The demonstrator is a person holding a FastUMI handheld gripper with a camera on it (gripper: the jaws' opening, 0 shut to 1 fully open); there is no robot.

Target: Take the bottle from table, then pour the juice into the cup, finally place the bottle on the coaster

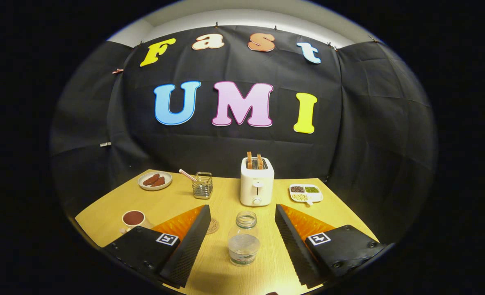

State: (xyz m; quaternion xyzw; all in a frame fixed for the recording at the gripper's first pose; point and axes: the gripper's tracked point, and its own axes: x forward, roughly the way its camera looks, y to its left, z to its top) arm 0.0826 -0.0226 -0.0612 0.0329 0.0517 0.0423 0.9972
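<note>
A clear, uncapped plastic bottle (pixel 243 239) with a little liquid in it stands upright on the wooden table (pixel 226 196), between my two fingers and touching neither. My gripper (pixel 242 213) is open, its fingers spread wide to either side of the bottle. A round coaster (pixel 212 225) lies flat just beyond the left finger, partly hidden by it. A white cup (pixel 133 218) holding a dark reddish-brown fill stands further off to the left of the left finger.
A white toaster (pixel 257 182) with two slices in it stands behind the bottle. Left of the toaster are a wire holder (pixel 202 185) and a plate (pixel 155 180) of brown pieces; a divided dish (pixel 306 192) of beans sits right.
</note>
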